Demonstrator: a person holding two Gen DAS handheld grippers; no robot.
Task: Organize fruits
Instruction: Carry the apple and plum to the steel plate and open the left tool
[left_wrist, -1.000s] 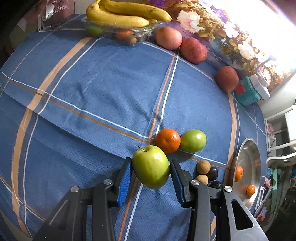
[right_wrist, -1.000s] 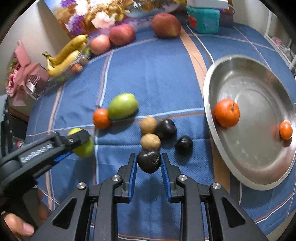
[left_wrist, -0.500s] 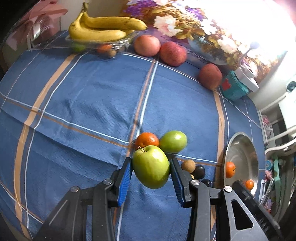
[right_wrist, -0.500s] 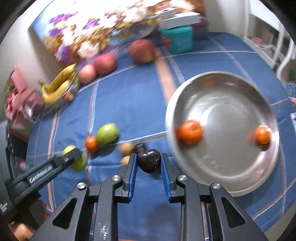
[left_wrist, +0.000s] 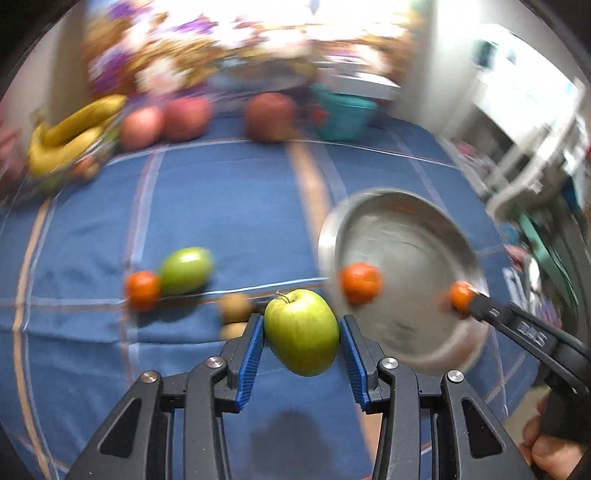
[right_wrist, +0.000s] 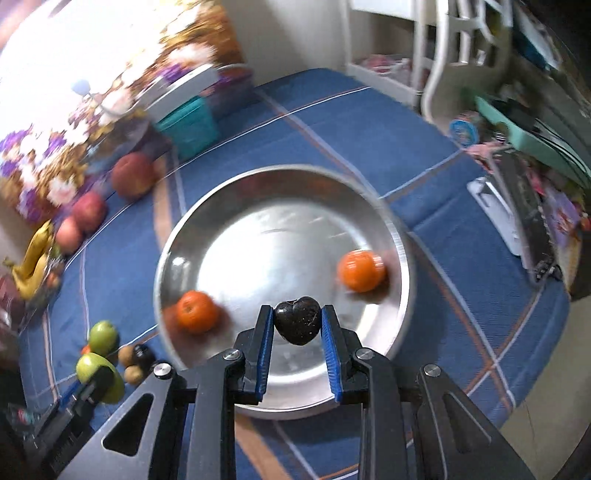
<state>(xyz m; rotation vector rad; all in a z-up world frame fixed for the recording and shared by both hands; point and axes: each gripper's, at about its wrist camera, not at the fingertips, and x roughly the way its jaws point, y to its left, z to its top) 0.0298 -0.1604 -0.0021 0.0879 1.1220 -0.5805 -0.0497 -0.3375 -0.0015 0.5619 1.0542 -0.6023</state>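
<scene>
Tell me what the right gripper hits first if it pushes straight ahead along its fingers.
Probably the metal bowl: the right gripper, shut on the dark fruit, points down into its bare middle, between the two oranges. Depth is unclear.

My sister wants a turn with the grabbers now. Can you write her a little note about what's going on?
Left gripper: shut on the green apple, held in the air short of the metal bowl.
Right gripper: shut on a dark heart-shaped fruit, hovering over the bowl.
Done: two oranges sit in the bowl.
Left: release both held fruits into the bowl, then probably fetch the other green fruit, small orange and brown and dark small fruits from the blue cloth.
</scene>
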